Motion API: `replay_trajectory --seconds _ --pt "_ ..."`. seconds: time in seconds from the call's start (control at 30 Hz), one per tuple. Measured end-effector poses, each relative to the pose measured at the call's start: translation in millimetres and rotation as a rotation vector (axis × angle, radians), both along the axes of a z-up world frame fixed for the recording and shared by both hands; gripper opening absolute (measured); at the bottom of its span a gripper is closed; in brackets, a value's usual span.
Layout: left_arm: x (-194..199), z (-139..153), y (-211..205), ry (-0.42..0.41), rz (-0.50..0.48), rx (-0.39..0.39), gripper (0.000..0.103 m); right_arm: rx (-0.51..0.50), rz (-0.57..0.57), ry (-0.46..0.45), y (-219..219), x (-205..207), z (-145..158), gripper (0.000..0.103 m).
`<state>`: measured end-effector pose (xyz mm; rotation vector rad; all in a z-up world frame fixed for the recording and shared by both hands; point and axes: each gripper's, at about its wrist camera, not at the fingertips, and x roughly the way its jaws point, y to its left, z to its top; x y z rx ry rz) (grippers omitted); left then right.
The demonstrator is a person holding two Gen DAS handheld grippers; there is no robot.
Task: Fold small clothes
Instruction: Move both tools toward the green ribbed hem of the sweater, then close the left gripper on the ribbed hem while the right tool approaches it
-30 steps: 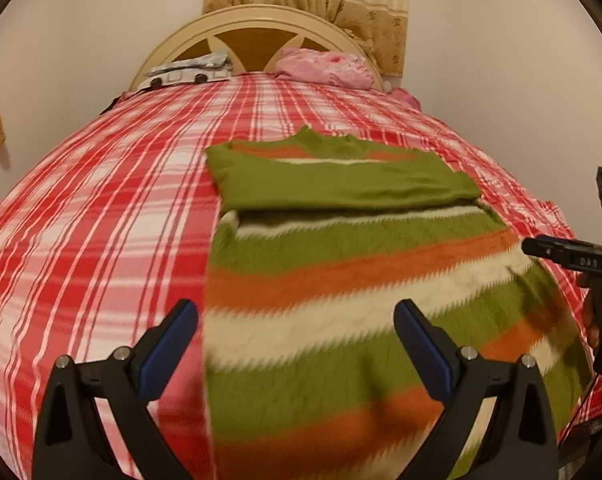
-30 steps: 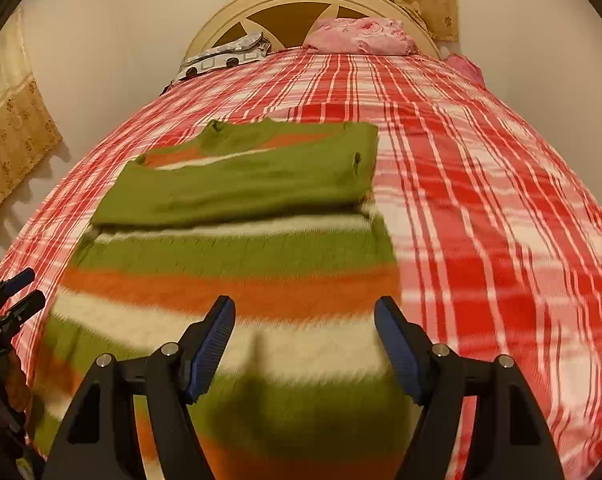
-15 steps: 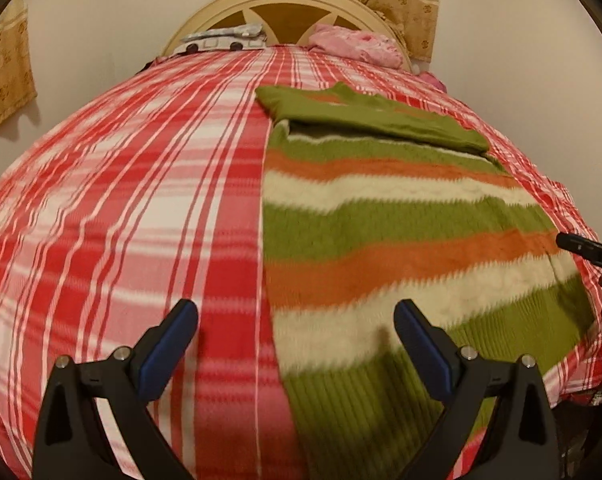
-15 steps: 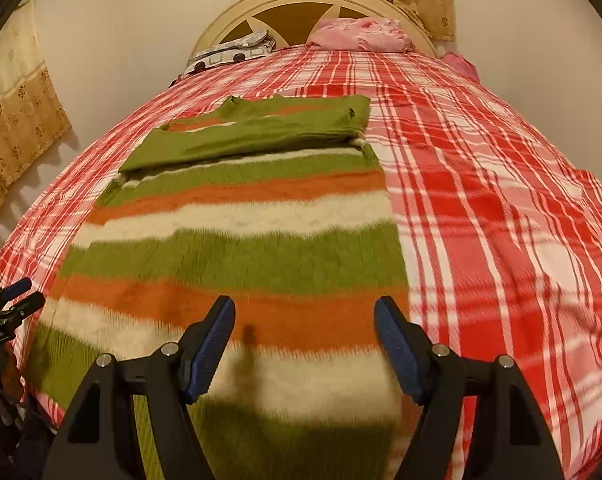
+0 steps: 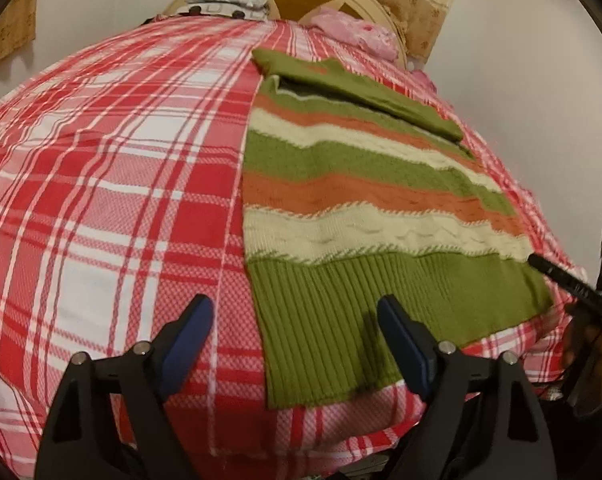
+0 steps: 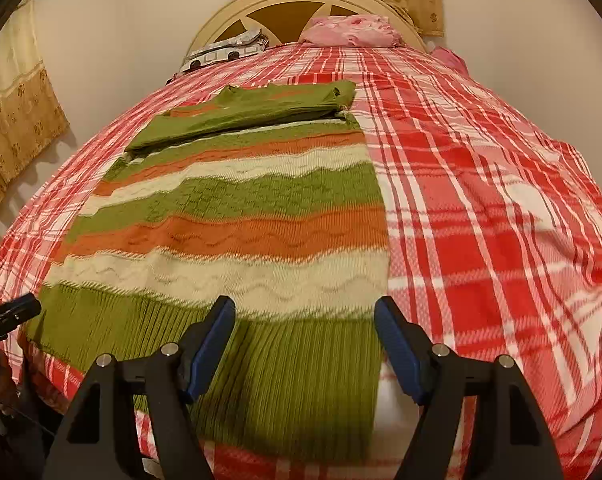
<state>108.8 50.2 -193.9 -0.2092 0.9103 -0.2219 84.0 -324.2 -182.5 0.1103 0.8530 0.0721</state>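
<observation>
Left tongs (image 5: 295,330), black arms with blue pads: in the left wrist view we see the jaws spread wide, having just been closing a little, with nothing between them but air; they hover over the near left corner of the striped knitted sweater (image 5: 361,208) of green, orange and cream bands, which lies flat on the red and white plaid bedspread (image 5: 113,184), its green sleeves folded across the far end. At the right edge of this view we make out part of the right tongs (image 5: 573,284), cut off by the frame. In the right wrist view the right tongs (image 6: 304,340) stand open and empty above the ribbed green hem (image 6: 293,368) at the sweater's near right corner, the right pad beyond the garment's edge. We judge the step in hand to be taking the hem at both corners; done well, each pair would close on both layers of the rib, close to the corner, and both would lift together so the fold runs straight. The hem's nearest edge is partly hidden behind the tongs' arms, so we cannot tell whether any pad touches cloth.
</observation>
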Motion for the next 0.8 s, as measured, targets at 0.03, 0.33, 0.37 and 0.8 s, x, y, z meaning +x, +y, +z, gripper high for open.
replay_trajectory --seconds 0.03,0.33,0.37,0.8 --pt "-1.1 -0.2 0.0 0.004 -0.002 -0.011 0.085 0.004 -0.001 -0.002 0.2 -2.4 -0.6 0.073" --pt "-11.8 -1.0 -19.1 -0.008 -0.047 -0.001 0.074 0.040 -0.039 -0.021 -5.2 -17.0 -7.3 0.073" --pt "-12.5 -1.1 -21.6 -0.014 -0.049 0.012 0.074 0.045 -0.042 -0.023 -5.6 -18.2 -7.2 0.073" --pt "-13.1 -0.2 -14.3 -0.031 -0.026 0.002 0.029 0.056 -0.119 -0.049 -29.5 -34.7 0.0 0.073"
